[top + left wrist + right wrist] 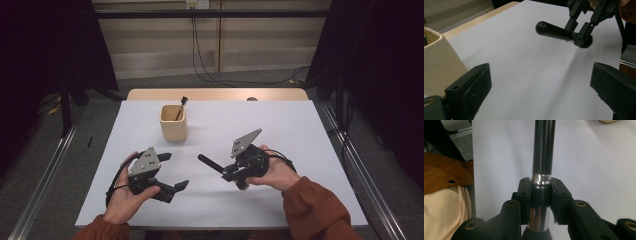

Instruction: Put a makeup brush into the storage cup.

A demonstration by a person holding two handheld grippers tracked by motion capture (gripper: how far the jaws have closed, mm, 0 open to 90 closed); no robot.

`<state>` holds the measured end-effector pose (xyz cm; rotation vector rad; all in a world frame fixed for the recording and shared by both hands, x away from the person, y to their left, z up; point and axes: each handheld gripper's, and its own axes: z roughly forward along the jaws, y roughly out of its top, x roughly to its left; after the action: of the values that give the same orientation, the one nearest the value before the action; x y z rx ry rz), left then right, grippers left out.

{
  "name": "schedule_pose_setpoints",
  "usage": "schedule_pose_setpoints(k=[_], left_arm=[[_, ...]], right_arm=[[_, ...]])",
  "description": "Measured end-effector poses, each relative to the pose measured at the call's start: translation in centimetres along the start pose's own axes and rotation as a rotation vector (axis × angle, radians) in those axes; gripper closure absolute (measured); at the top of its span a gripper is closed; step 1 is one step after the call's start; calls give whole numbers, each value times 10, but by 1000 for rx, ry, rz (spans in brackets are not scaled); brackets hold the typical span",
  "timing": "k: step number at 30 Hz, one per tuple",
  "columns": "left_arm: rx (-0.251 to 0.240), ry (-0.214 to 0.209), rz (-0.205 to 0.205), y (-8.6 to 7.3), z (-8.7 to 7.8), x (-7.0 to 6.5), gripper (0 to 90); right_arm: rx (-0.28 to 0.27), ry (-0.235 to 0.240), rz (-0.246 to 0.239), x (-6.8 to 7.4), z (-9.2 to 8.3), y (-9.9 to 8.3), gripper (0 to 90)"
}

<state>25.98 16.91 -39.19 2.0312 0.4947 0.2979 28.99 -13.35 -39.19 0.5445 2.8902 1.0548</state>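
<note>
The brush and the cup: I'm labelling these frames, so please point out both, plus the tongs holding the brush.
brush (554, 31), left gripper view, on its black handle.
cup (173, 127), high view, on its front wall.
right tongs (540, 192), right gripper view, between the tips clamped on the brush's metal collar.

two brushes (212, 163); one cup (173, 123)

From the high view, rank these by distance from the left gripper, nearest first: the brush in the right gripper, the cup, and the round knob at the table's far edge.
Measured from the left gripper:
1. Brush, just to its right, held in the right gripper.
2. Cup, straight beyond it, toward the table's middle.
3. Knob, far right, at the table's far edge.
</note>
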Motion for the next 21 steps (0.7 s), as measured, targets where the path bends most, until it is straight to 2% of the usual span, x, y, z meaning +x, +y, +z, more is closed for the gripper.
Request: schedule_pose_setpoints(k=[2,3,4,6,9,13,21], left_arm=[[12,-7,4,1,2,0,36],[21,-9,4,2,3,0,36],[31,-14,11,2,3,0,36],[40,-21,16,4,4,1,36],[67,-46,8,5,6,1,36],[103,-68,4,3,12,4,40],[145,-78,14,4,19,8,43]], right_arm=[[38,12,-21,1,2,2,723],[74,23,-38,2,5,4,723],[74,23,-38,2,5,4,723],[123,26,-58,3,8,6,723],[169,30,-72,3,12,9,723],[207,32,-71,0,14,12,723],[277,52,-110,0,18,19,723]])
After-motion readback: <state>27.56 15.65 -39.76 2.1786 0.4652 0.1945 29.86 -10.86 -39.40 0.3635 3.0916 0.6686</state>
